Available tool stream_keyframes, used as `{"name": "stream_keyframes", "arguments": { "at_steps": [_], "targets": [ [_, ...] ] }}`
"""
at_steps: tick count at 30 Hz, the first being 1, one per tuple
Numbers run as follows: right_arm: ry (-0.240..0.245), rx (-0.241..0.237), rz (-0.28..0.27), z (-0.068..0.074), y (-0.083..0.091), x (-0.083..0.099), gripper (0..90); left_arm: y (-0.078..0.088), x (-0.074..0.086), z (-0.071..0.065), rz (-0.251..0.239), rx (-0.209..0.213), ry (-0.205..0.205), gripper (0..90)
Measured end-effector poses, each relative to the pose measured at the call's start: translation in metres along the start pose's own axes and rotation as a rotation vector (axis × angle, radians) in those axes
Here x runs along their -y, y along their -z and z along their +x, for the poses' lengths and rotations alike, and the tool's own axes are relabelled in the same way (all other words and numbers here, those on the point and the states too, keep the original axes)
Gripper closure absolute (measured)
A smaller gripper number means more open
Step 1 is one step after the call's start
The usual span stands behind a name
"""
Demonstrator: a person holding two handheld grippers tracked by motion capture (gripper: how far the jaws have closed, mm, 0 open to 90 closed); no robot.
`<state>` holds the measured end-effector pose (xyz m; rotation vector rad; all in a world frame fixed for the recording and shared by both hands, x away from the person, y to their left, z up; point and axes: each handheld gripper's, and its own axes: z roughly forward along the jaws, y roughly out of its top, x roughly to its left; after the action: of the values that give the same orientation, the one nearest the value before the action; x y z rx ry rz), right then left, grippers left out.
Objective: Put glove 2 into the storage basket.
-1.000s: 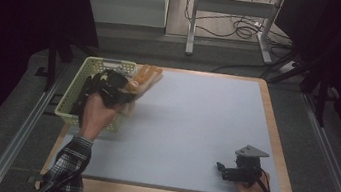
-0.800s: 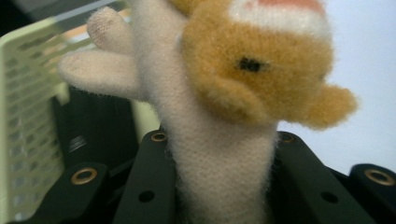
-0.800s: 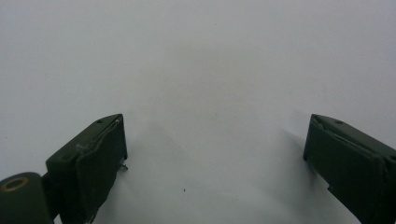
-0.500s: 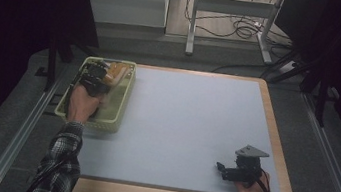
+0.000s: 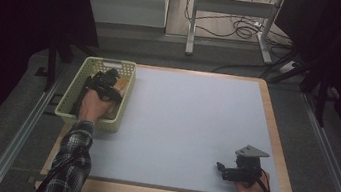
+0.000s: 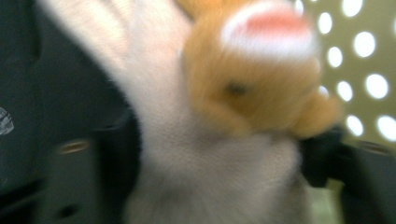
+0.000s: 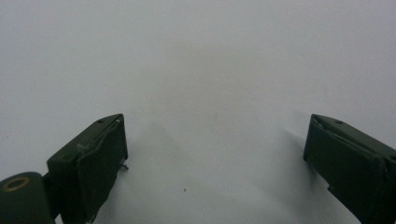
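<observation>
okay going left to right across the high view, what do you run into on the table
Green basket → left gripper inside it, with a plush toy at its fingers → bare grey mat → right gripper, open and resting on the mat → wooden table edge.

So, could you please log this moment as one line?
left gripper: opening, plush toy between fingers | in basket | right gripper: open, on mat

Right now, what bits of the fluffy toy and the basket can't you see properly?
- Plush toy: blurred in the left gripper view, cut off by the frame's edges.
- Toy in the high view: mostly hidden by the left gripper and hand.
- Basket floor: hidden by hand and toy.
- Grip: blur hides whether the fingers press the toy.
</observation>
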<state>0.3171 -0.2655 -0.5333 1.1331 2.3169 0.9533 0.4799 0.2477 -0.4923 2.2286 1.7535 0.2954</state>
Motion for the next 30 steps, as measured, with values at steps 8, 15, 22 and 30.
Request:
{"name": "stream_keyframes", "arguments": {
  "at_steps": [8,15,22,30],
  "targets": [
    [0.001,0.001,0.001,0.0,0.0,0.0,5.9,0.051,0.012,0.004,-0.174,0.063,-0.033,16.6],
    [0.001,0.001,0.001,0.0,0.0,0.0,5.9,0.028,0.019,0.023,-0.116,-0.072,0.019,60.9],
    [0.0,0.001,0.001,0.0,0.0,0.0,5.9,0.008,0.007,0.001,-0.057,-0.009,-0.063,65.5],
    [0.0,0.0,0.0,0.0,0.0,0.0,5.9,0.024,0.012,0.012,-0.106,-0.095,-0.027,42.8]
  ]
}}
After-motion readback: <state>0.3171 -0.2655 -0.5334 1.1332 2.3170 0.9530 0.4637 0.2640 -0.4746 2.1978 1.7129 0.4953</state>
